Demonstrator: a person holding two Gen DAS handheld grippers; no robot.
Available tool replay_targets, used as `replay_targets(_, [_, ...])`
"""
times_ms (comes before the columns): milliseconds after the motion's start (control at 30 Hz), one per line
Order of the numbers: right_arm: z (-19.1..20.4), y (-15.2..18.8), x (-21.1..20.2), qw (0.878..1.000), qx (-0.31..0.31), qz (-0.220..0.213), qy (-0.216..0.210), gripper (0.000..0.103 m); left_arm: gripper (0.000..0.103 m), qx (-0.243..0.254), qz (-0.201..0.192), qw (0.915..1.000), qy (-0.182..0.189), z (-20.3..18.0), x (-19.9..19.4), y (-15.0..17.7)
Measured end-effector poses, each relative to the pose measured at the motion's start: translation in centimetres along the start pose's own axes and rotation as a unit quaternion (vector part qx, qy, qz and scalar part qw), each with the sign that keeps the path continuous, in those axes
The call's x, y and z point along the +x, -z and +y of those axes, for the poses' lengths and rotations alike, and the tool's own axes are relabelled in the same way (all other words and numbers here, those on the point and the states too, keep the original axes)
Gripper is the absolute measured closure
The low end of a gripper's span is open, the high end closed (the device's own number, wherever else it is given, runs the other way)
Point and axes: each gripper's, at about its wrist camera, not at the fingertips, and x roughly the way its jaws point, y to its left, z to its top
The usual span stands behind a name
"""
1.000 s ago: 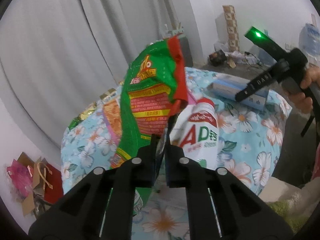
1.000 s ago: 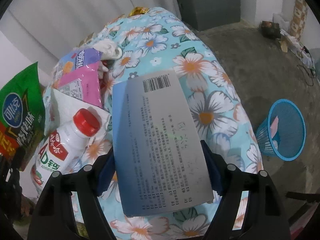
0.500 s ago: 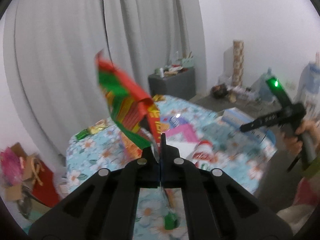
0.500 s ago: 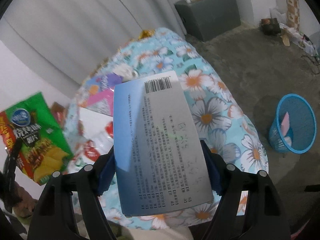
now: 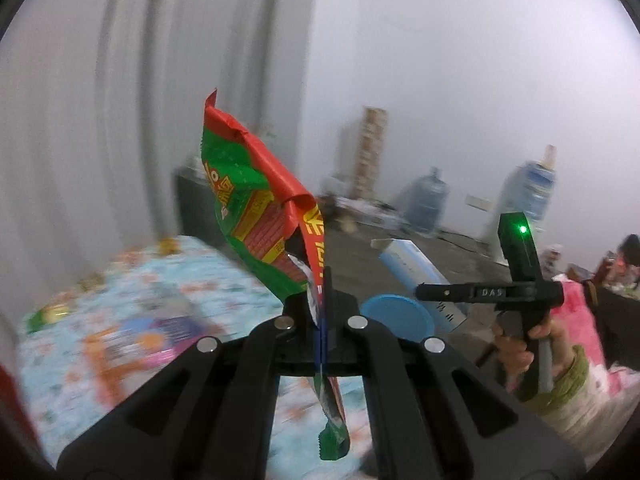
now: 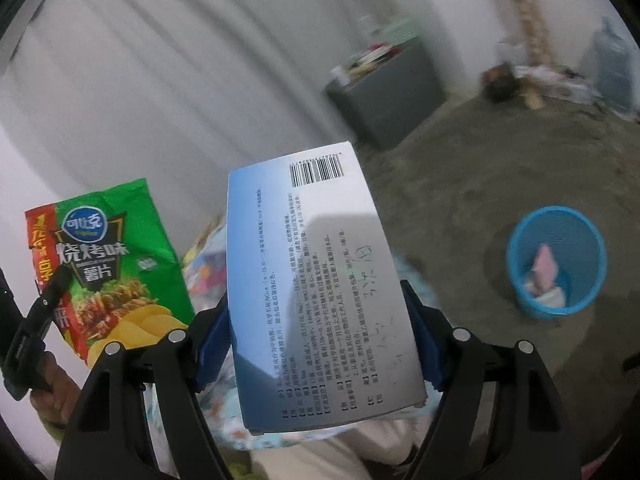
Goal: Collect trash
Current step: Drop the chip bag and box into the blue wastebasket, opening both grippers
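1. Pale grey curtains [image 6: 160,80] hang in long vertical folds across the back of the room.
2. Beside them runs a plain white wall [image 5: 460,80], evenly and dimly lit.
3. The floor [image 6: 480,168] is bare, dull grey-brown concrete.
4. A dark grey cabinet [image 6: 388,92] stands against the curtains, small clutter on its top.
5. A tall patterned column [image 5: 370,152], perhaps stacked boxes, rises by the wall; blur hides what it is.
6. Two large water jugs [image 5: 426,200] stand along the wall, loose clutter on the floor near them.
7. A floral blue cloth covers the tabletop [image 5: 152,280].
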Motion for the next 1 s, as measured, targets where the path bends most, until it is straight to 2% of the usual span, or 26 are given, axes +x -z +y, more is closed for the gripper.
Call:
replay_targets(100, [-5.6, -0.8, -1.8, 0.997, 0.066, -0.024, 0.034, 0.029, 0.103, -0.008, 0.04, 0.9984, 0.039, -2.8, 6.7, -1.5])
replay_targets(233, [-13.2, -0.7, -1.8, 0.985, 0.164, -0.035, 0.051, 0.028, 0.103, -0.019, 0.124, 0.9897, 0.069, -7.6, 18.8, -1.7])
replay_targets(333, [-18.8, -0.2, -0.1, 0.97, 0.235, -0.029, 0.046, 0.028, 0.103, -0.029, 0.174, 0.9809, 0.082, -10.4, 27.0, -0.3])
replay_targets(433, [-23.9, 0.0, 1.9, 0.955, 0.295, -0.021, 0.032, 0.028, 0.103, -0.014, 0.205, 0.9743, 0.092, -12.7, 34.2, 1.5])
replay_targets(533, [-27.9, -0.8, 4.4, 0.942, 0.334, -0.022, 0.023, 0.028, 0.103, -0.019, 0.234, 0.966, 0.109, -13.9, 39.9, 2.8])
replay_targets(600, [-30.7, -1.5, 6.2, 0.932, 0.36, -0.024, 0.015, 0.028, 0.102, -0.027, 0.24, 0.9639, 0.113, -14.8, 43.0, 3.5])
replay_targets(633, [-31.7, -1.6, 6.9, 0.928, 0.372, -0.026, 0.015, 0.027, 0.097, -0.03, 0.238, 0.9648, 0.108, -15.3, 44.5, 4.0])
replay_targets(667, [-33.1, -1.8, 8.1, 0.922, 0.386, -0.025, 0.021, 0.024, 0.075, -0.031, 0.239, 0.9651, 0.103, -15.6, 45.8, 4.3])
replay_targets(700, [-34.1, -1.8, 8.9, 0.918, 0.394, -0.023, 0.027, 0.019, 0.042, -0.033, 0.241, 0.9657, 0.09, -15.6, 47.0, 5.0])
replay_targets(733, [-35.6, -1.5, 10.3, 0.912, 0.408, -0.016, 0.039, 0.017, 0.032, -0.036, 0.242, 0.9669, 0.071, -15.6, 47.9, 5.4])
replay_targets(800, [-38.4, 0.1, 12.7, 0.894, 0.442, 0.009, 0.076, 0.017, 0.03, -0.037, 0.251, 0.966, 0.051, -16.1, 49.5, 6.4])
replay_targets(867, [-40.1, 1.5, 13.7, 0.875, 0.474, 0.018, 0.094, 0.017, 0.03, -0.041, 0.277, 0.9586, 0.053, -15.6, 50.0, 7.2])
replay_targets(933, [-40.8, 2.8, 13.8, 0.869, 0.488, 0.006, 0.083, 0.017, 0.03, -0.047, 0.277, 0.9574, 0.065, -15.0, 49.6, 7.0])
replay_targets(1000, [-40.8, 3.5, 13.2, 0.869, 0.488, -0.01, 0.083, 0.017, 0.028, -0.044, 0.271, 0.9593, 0.067, -14.3, 49.5, 6.5])
